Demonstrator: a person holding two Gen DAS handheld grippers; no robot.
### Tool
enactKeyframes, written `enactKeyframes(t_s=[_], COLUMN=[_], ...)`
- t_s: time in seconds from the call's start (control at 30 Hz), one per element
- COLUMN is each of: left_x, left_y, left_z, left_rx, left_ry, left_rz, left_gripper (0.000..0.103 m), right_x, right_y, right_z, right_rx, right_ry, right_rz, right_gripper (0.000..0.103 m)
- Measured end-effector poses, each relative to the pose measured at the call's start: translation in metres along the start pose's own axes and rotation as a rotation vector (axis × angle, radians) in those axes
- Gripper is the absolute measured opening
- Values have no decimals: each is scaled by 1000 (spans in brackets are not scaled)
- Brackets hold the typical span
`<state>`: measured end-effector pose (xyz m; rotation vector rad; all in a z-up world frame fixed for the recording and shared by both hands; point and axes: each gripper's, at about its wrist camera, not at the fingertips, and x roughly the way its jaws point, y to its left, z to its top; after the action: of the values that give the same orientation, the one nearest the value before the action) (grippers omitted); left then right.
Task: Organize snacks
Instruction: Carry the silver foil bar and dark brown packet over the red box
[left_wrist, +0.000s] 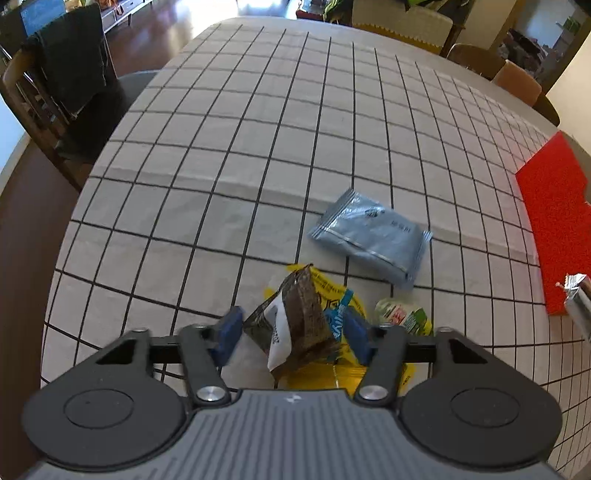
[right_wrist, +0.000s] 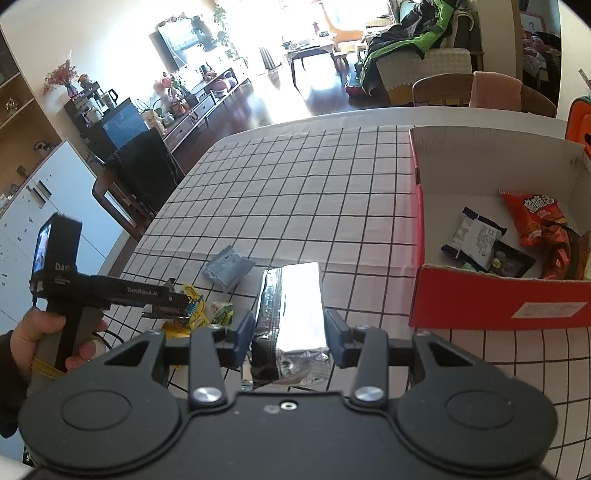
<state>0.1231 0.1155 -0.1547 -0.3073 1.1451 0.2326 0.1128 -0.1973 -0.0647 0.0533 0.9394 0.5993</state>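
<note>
A lived-in home, dining area opening onto a sunlit living rm. Ahead of the tongs: a table under a grid-check cloth (right_wrist: 295, 192), wooden chairs (right_wrist: 439, 90) at its far edge, a sofa (right_wrist: 424, 59) heaped w/ jackets beyond. Far left, a TV (right_wrist: 181, 40), a low sideboard (right_wrist: 207, 103) w/ plants, and white cabinets (right_wrist: 55, 206).

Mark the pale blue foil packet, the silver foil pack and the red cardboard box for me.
pale blue foil packet (left_wrist: 371, 242), left wrist view, centre of its face.
silver foil pack (right_wrist: 299, 302), right wrist view, shiny top face.
red cardboard box (right_wrist: 480, 299), right wrist view, near outer wall.
</note>
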Motion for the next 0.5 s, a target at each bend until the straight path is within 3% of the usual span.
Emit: enactKeyframes(t_s=[0.33, 0.5], left_x=[-1, -5], left_y=[10, 16], left_z=[1, -2], left_rx=[-45, -77], left_ry=[-15, -40], left_rz=[-50, -57], left_gripper=[30, 27], right_x=[4, 4], right_y=[3, 4], right_z=[0, 0], right_rx=[-1, -11], right_ry=[5, 9], right_rz=[-7, -11], right_gripper=[42, 42])
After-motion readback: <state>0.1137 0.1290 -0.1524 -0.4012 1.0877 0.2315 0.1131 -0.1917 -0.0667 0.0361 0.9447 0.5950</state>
